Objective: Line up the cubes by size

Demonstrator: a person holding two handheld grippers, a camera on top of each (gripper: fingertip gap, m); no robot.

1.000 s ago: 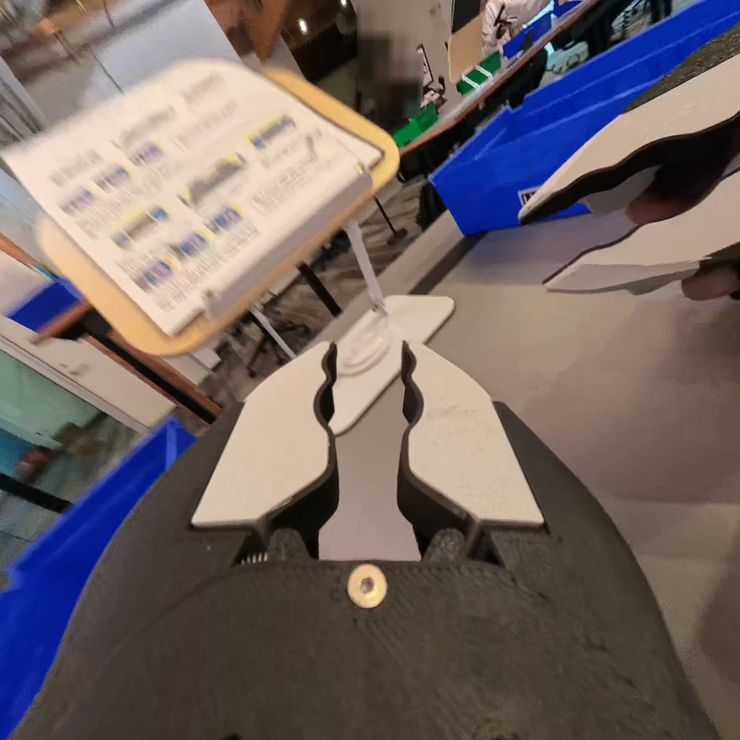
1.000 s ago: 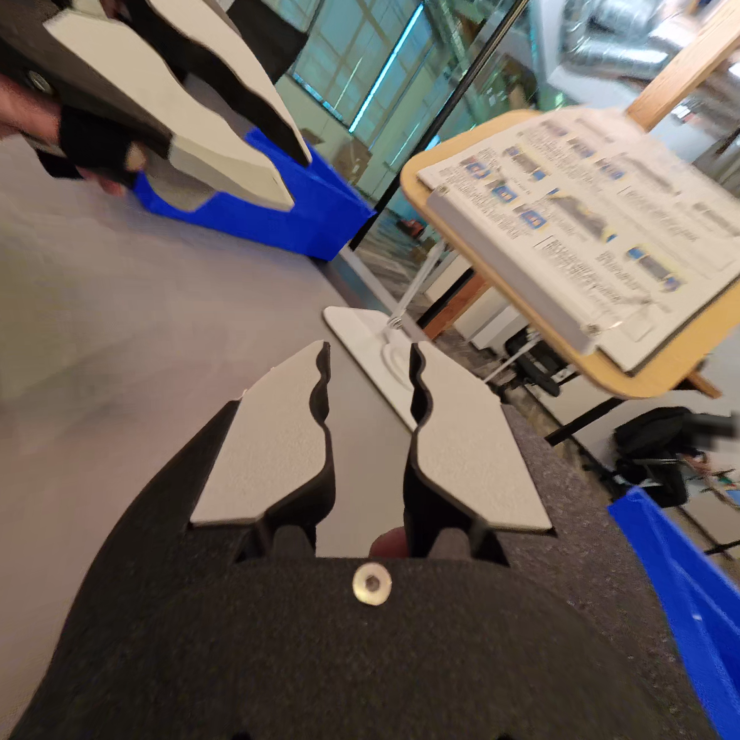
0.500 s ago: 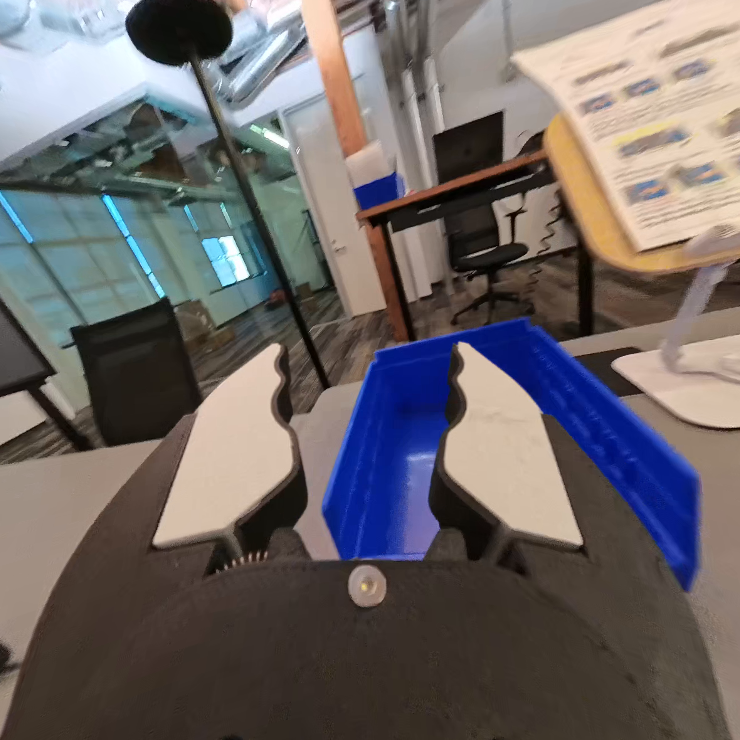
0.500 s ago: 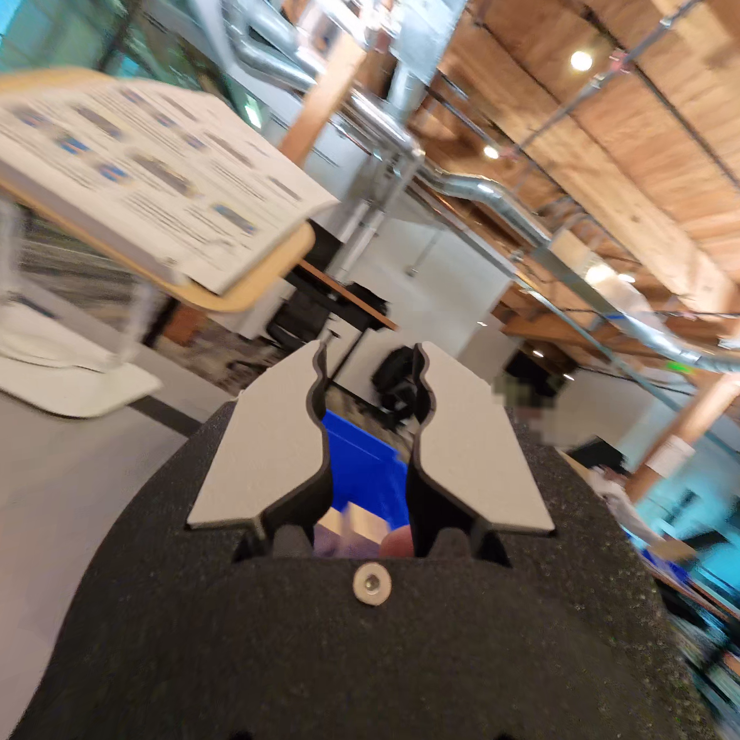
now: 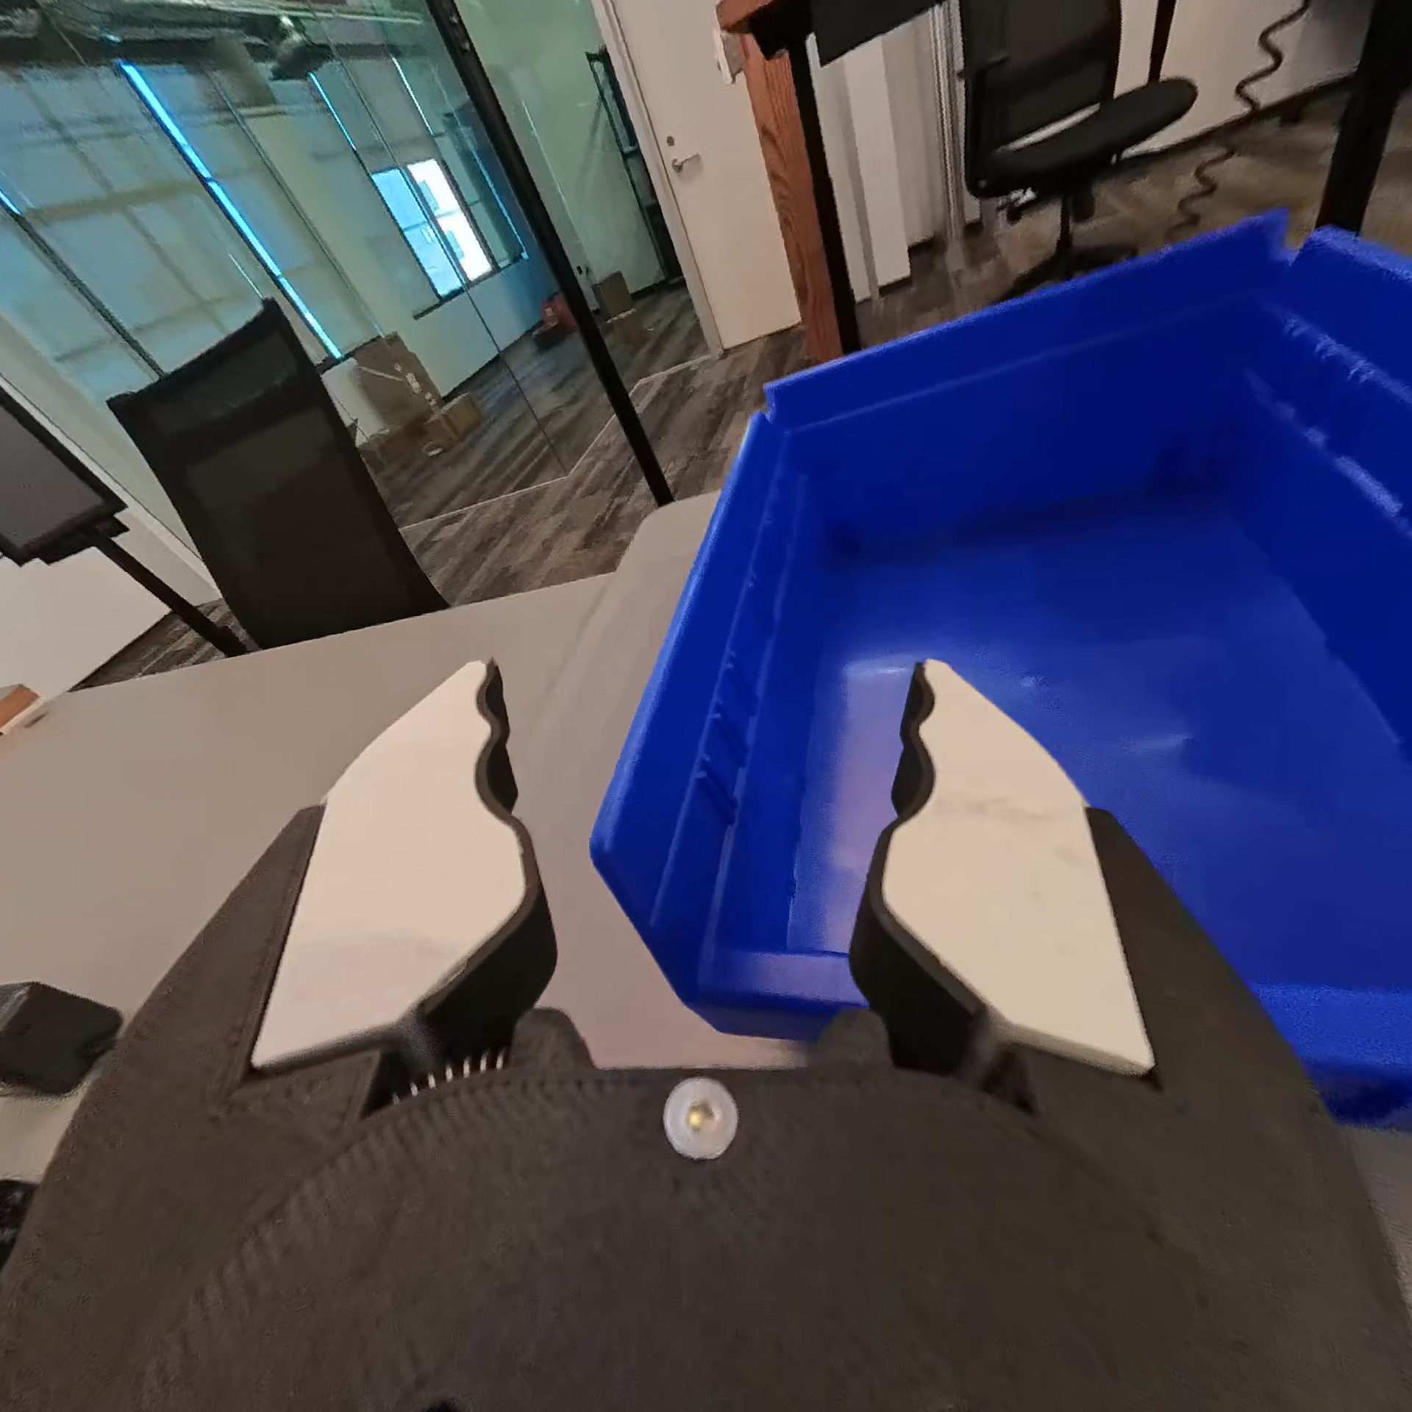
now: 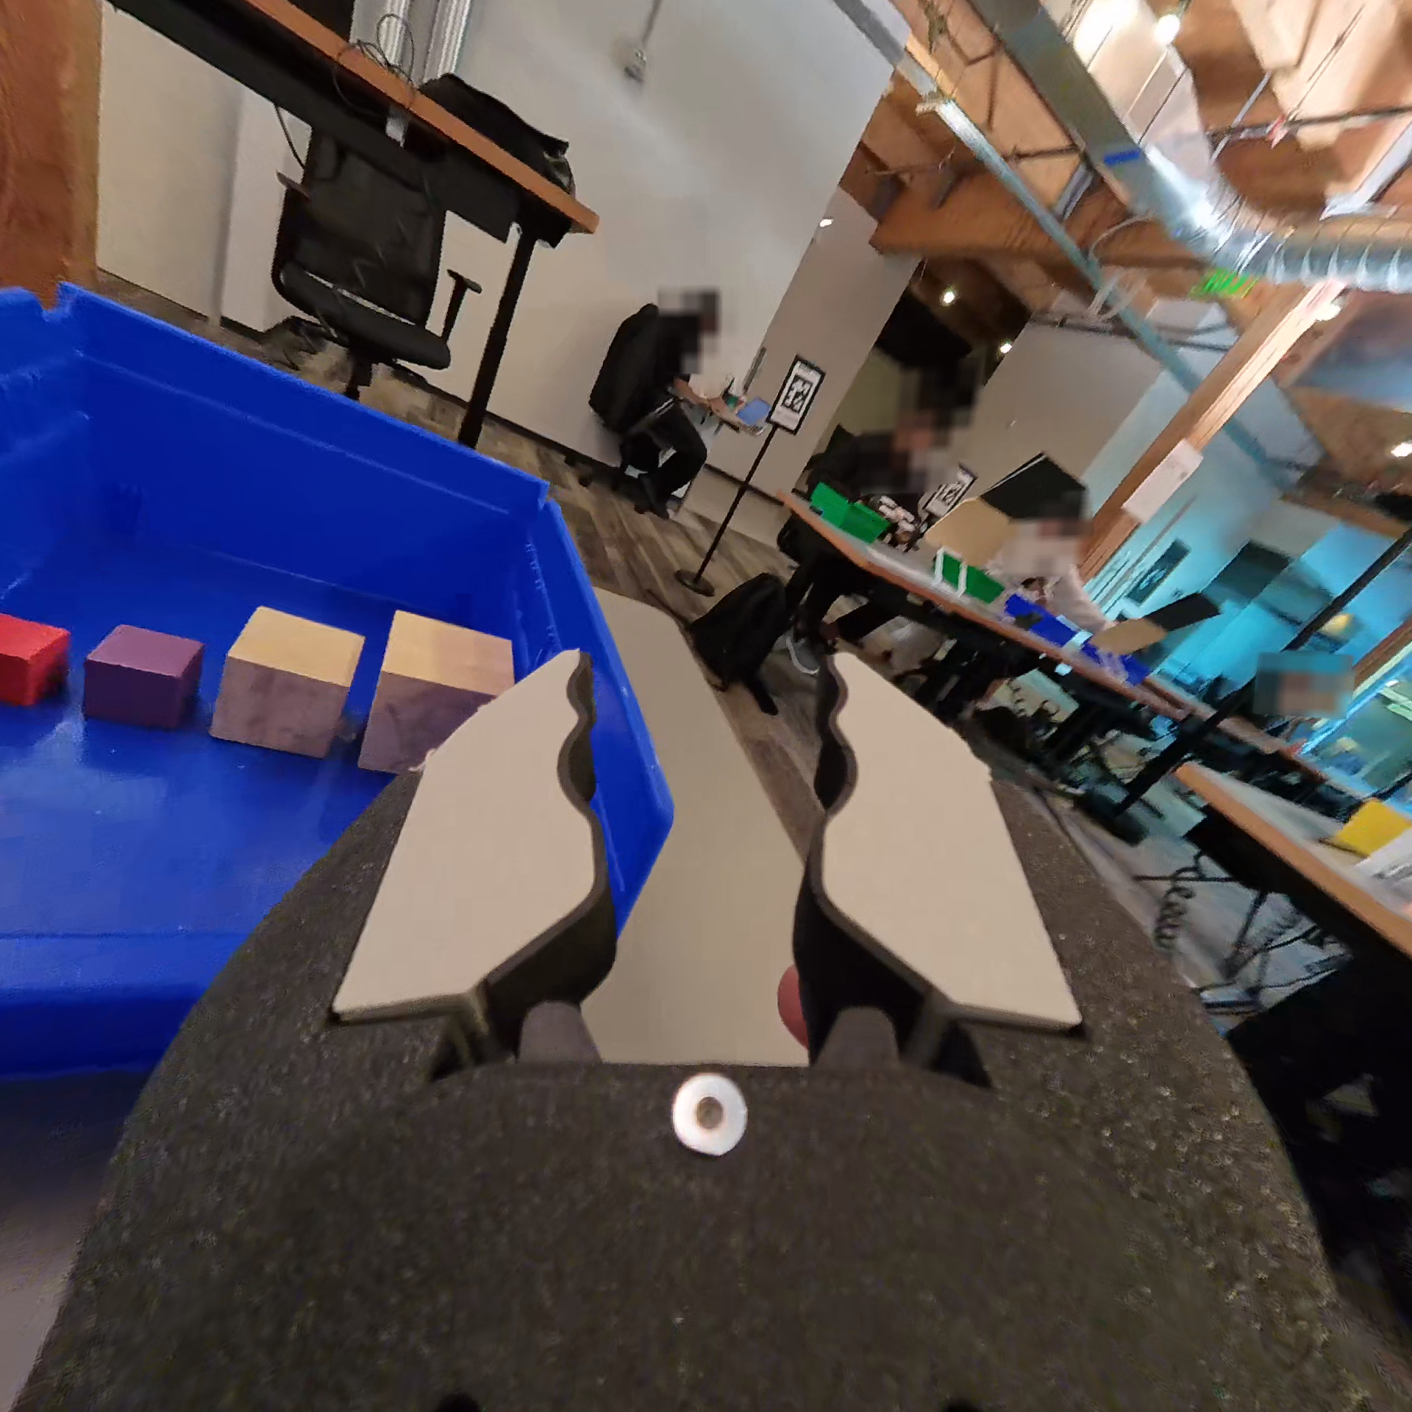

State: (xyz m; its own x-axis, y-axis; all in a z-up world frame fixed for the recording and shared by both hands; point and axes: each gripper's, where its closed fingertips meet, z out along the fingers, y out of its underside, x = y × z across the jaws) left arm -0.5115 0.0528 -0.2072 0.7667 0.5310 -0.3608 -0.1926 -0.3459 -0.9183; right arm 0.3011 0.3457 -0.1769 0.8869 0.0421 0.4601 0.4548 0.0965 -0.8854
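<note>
In the right wrist view a blue bin (image 6: 596, 688) holds a row of cubes: a red one (image 6: 27, 657), a purple one (image 6: 141, 672), a wooden one (image 6: 286, 684) and a larger wooden one (image 6: 439, 688). My right gripper (image 6: 707, 672) is open and empty, over the grey table just right of that bin's wall. In the left wrist view my left gripper (image 5: 703, 672) is wide open and empty, straddling the near left wall of another blue bin (image 5: 726, 726), whose visible inside is bare.
The grey table (image 5: 229, 764) runs left of the left-hand bin; a small black object (image 5: 46, 1031) lies at its left edge. Beyond the table are office chairs (image 6: 367, 252), desks and seated people (image 6: 665, 412). There is about 85 centimeters between the tips of the two grippers.
Both grippers swung apart, away from the document stand in the middle, each toward a blue bin. Both jaws opened wider, the left most. Nothing was gripped.
</note>
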